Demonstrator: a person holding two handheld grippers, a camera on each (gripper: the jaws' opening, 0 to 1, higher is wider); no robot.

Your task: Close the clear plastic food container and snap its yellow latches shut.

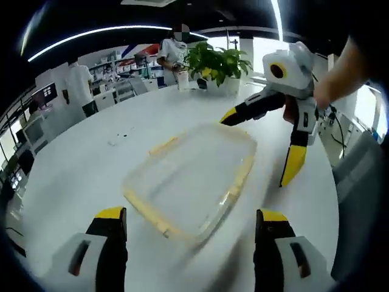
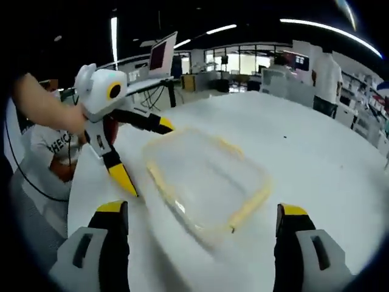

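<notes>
The clear plastic container [image 1: 191,176] lies flat on the white table [image 1: 79,164], with yellow latches along its edges; it is blurred, so I cannot tell how the latches stand. My left gripper [image 1: 191,228] is open just short of its near edge. My right gripper [image 1: 261,143], held by a hand, comes in from the right and is open, one yellow tip at the container's far corner and one beside its right side. In the right gripper view the container [image 2: 206,179] lies ahead of the open right gripper [image 2: 202,219], and the left gripper [image 2: 144,152] stands open at its left corner.
A potted plant [image 1: 216,64] and a white cup stand at the table's far edge, with a person [image 1: 173,52] behind them. A seated person in a white shirt [image 2: 51,149] is beside the table edge. A monitor [image 2: 161,55] and desks stand further back.
</notes>
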